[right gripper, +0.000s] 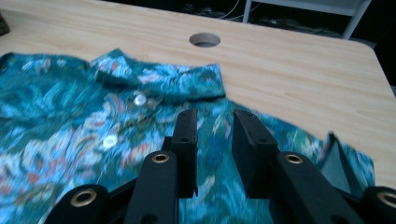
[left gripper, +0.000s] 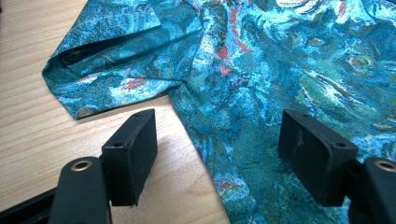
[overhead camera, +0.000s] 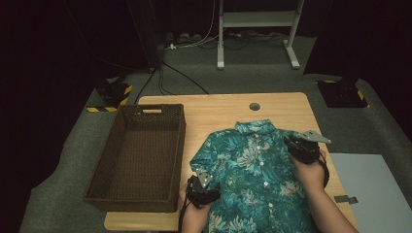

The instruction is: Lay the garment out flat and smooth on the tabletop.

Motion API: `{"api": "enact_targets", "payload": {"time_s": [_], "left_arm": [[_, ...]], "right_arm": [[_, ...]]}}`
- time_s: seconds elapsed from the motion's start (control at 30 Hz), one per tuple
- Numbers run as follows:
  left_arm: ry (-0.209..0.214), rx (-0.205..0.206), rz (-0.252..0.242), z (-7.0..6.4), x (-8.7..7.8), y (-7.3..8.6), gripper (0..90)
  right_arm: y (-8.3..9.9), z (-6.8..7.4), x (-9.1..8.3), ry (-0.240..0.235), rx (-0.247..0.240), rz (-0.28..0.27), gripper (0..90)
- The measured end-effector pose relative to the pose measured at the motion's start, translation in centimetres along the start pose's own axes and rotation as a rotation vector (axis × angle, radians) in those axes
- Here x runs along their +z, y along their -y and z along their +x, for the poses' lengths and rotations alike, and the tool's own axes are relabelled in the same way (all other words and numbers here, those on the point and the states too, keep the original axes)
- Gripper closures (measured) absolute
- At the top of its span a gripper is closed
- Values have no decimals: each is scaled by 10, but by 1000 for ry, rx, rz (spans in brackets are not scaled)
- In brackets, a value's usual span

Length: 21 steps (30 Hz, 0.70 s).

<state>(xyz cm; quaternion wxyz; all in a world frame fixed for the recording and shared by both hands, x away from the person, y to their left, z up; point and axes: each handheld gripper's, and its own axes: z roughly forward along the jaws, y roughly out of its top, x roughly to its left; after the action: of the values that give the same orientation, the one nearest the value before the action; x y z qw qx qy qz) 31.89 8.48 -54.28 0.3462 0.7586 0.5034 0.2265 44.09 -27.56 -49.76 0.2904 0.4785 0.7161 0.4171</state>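
A teal floral short-sleeved shirt lies front up on the wooden table, collar toward the far edge. My left gripper sits at the shirt's near left side, below the left sleeve. It stands wide open, one jaw over bare wood and the other over the cloth. My right gripper hovers at the shirt's right shoulder. Its jaws stand a narrow gap apart over the fabric, just short of the collar, with nothing pinched between them.
A dark wicker basket stands empty on the table's left side, close to the shirt's sleeve. A round cable hole lies beyond the collar. A grey panel sits to the table's right, and a desk frame stands farther back.
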Motion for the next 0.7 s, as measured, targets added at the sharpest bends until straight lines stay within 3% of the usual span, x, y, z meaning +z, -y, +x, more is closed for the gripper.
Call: {"api": "enact_targets", "payload": {"time_s": [0.7], "left_arm": [[-1, 2, -1, 0, 0, 0, 291]], "right_arm": [[39, -6, -33, -9, -23, 62, 708]]}}
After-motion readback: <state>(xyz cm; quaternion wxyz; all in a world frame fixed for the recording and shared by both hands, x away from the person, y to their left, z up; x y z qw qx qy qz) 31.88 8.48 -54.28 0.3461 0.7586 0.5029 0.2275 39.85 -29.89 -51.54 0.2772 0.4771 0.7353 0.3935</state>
